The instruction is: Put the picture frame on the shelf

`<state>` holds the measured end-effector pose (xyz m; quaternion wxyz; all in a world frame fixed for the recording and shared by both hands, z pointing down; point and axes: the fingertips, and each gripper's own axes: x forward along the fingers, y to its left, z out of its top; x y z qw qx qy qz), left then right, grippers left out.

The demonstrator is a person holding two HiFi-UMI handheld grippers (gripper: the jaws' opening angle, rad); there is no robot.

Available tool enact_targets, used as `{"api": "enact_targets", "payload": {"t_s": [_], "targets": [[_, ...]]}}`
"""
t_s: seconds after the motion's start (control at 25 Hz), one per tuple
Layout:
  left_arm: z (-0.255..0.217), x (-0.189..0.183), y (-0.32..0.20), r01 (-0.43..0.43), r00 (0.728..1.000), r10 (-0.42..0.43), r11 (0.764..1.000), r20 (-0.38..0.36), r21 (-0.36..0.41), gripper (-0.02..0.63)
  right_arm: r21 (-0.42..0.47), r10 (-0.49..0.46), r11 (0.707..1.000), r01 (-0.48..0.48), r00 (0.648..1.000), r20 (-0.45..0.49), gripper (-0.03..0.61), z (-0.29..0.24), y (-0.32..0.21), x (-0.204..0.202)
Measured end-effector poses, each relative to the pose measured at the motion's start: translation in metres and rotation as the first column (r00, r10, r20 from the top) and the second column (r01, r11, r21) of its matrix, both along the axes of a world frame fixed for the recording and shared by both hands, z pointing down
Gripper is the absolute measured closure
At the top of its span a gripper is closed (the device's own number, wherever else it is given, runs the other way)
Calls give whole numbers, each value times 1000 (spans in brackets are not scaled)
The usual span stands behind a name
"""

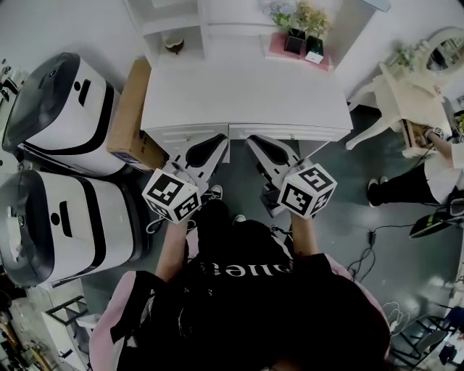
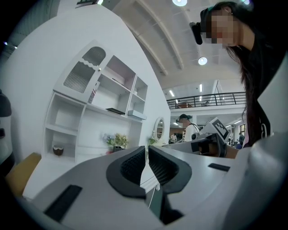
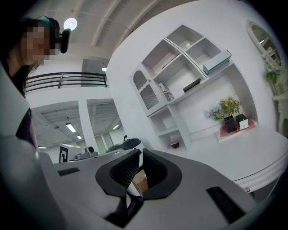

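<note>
Head view looks down on a white worktop with a white shelf unit rising along its far edge. Two bulky white machines and a cardboard box stand off its left edge. The person stands at the near edge, holding the left tongs and the right tongs side by side just over it, tips aimed at the shelves.

Both pairs are clenched and grasp nothing. In the left gripper view the ribbed pads sit nearly together, with only the worktop's edge showing through the slit. In the right gripper view the pads sit the same way, and only the cardboard box beyond shows in the gap.

At the far right corner lies a pink tray carrying small potted plants. A little bowl sits in a low compartment near the far left corner. Higher up, a grey box rests on one shelf and a dark flat thing lies on the shelf below it.

No picture frame can be told for certain. The dark flat thing is the likeliest candidate, but it is too small to confirm. If it is the frame, it already lies on the shelf and the task looks finished — nothing left but to draw back. If not, the frame is out of sight and the task has yet to start.
</note>
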<state>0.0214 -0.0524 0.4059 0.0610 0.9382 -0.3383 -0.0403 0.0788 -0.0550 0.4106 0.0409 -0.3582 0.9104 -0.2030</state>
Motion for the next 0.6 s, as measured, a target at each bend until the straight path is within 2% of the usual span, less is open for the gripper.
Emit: {"api": "enact_targets", "payload": {"t_s": [0.6], "targets": [[0,3,22,4,1000,-4,1000,14,12,580,10,-4,1000,4,1000,16,520,0,16,6]]}}
